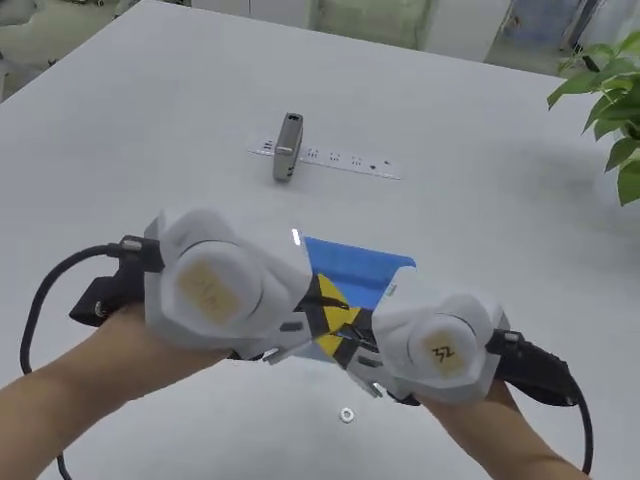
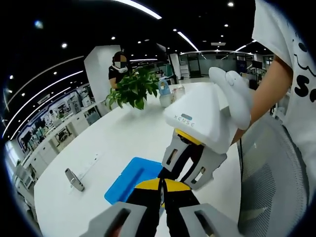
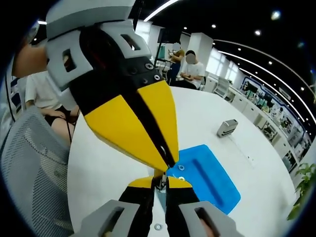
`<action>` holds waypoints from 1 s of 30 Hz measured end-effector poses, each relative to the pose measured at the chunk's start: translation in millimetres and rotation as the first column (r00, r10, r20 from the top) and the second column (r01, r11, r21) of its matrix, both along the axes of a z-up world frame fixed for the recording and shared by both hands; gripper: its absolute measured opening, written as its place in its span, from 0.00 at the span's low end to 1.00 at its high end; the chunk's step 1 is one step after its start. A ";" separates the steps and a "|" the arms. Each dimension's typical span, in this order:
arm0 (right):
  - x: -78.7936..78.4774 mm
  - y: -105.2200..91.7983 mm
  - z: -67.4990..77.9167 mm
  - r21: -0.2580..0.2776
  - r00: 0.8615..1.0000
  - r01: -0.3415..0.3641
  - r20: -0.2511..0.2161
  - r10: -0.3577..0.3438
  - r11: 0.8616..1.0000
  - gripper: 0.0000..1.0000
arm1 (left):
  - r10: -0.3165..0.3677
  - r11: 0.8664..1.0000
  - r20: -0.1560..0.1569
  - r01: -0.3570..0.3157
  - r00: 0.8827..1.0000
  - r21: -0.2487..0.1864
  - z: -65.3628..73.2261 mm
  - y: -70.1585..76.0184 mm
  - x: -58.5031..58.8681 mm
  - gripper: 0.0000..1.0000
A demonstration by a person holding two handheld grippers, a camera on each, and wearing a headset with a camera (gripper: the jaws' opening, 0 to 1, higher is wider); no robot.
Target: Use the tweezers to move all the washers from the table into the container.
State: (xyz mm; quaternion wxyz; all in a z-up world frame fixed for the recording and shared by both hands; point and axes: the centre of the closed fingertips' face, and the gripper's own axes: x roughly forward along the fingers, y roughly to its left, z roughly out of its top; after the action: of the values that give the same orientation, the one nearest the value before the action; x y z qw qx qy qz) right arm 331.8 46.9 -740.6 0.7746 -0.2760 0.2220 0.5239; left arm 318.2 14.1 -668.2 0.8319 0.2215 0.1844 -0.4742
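My two grippers meet tip to tip low over the near table. The left gripper has its yellow jaws pressed together, and their point touches the right gripper's tips. The right gripper is shut on a thin grey metal piece, apparently the tweezers, mostly hidden between the jaws. Just behind the tips lies the blue container, flat on the table. Two washers lie at its near edge, another washer is near my jaws, and one washer sits in front of the grippers.
A white power strip with a grey metal block on it lies further back on the white table. A green plant stands at the right edge. A mesh chair is behind me, and people sit in the background.
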 end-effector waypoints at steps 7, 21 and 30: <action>1.2 1.6 7.7 -0.006 1.000 -0.009 0.024 0.009 1.000 0.04 | 0.127 0.985 0.013 -0.125 0.992 -0.115 21.7 6.0 10.1 0.09; 37.5 -8.1 33.8 0.071 0.995 0.090 0.035 -0.093 0.993 0.04 | 0.384 0.867 -0.041 -0.376 0.922 -0.326 46.2 55.9 1.0 0.52; 68.5 -14.0 22.0 0.131 0.979 0.204 -0.038 -0.200 0.970 0.04 | 0.455 0.809 -0.168 -0.484 0.875 -0.334 15.9 67.8 -22.1 0.73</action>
State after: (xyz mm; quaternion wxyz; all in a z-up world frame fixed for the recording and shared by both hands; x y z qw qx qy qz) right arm 400.3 32.8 -718.6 0.8379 -0.1929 0.2228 0.4594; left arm 296.1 81.9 -652.4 0.9414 -0.0089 0.1749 -0.2881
